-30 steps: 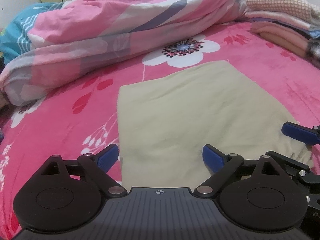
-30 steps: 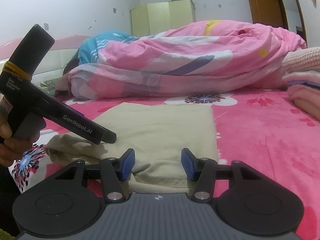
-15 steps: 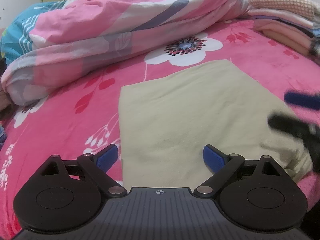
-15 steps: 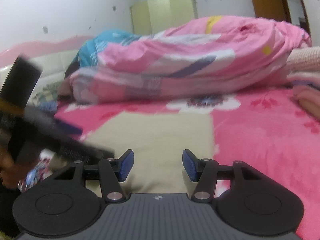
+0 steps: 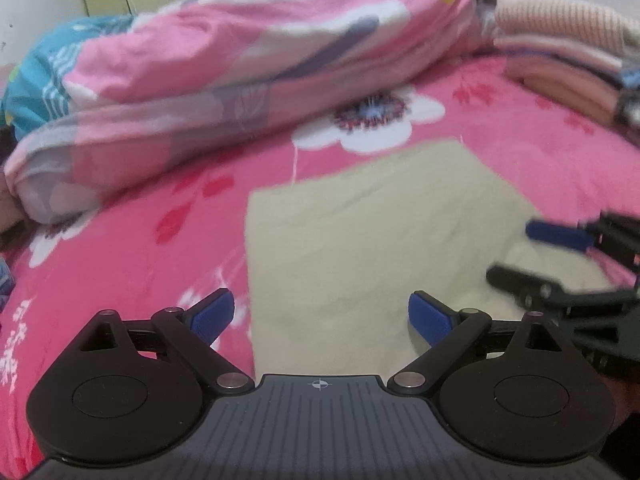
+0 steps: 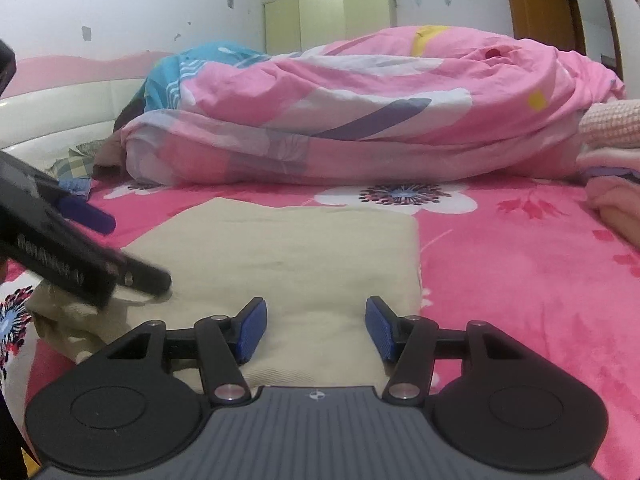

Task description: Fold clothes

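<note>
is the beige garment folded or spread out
Folded: the beige garment lies as a flat rectangle with straight far edges on the pink bedsheet; its near left corner is bunched. Both claws are open, holding nothing.

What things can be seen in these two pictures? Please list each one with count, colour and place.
beige garment: one, beige, lying mostly flat on the bed in front of both grippers, bunched at its near left edge
bedsheet: one, pink with white flowers, covering the bed
duvet: one, pink with white, grey and yellow patches, heaped across the far side
blue bedding: one, blue with white stripes, at the duvet's left end
folded clothes: one stack, pink and cream, far right on the bed
wardrobe: one, pale yellow, against the back wall
door: one, brown, far right
left gripper: black with blue pads, open, above the garment
right gripper: black with blue pads, open, above the garment
</note>
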`<action>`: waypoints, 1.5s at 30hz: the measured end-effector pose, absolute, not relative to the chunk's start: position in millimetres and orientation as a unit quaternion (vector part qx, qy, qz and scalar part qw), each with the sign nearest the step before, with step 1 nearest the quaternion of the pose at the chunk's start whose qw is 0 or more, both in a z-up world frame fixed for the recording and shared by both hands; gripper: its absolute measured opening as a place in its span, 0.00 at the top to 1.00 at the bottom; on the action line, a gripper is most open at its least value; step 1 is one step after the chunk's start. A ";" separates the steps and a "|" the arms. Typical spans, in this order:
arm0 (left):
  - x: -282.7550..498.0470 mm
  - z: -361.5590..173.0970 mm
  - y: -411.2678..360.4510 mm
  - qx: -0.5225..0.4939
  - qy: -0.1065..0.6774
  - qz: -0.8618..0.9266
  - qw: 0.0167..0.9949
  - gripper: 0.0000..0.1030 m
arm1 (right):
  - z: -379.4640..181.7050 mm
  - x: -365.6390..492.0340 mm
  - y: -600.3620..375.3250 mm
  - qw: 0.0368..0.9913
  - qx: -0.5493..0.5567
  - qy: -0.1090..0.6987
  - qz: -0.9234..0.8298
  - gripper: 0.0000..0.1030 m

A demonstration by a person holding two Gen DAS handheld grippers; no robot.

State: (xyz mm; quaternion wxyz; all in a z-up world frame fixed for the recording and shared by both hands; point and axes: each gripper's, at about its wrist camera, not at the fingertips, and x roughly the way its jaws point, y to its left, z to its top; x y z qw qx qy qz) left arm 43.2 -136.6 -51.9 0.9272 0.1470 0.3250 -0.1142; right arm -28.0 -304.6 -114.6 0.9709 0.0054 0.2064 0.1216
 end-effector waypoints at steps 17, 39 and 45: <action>73.5 -76.3 -136.1 0.068 0.284 -0.151 0.944 0.42 | -117.1 -28.8 -306.4 0.973 0.012 0.196 0.124 0.44; 30.9 -9.2 -11.2 0.066 0.243 -0.141 0.957 0.36 | -91.5 -86.1 -311.0 0.975 0.021 0.198 0.094 0.38; -3.9 31.7 38.6 0.172 0.206 -0.029 0.963 0.28 | -79.3 -96.2 -293.1 0.974 0.026 0.170 0.145 0.38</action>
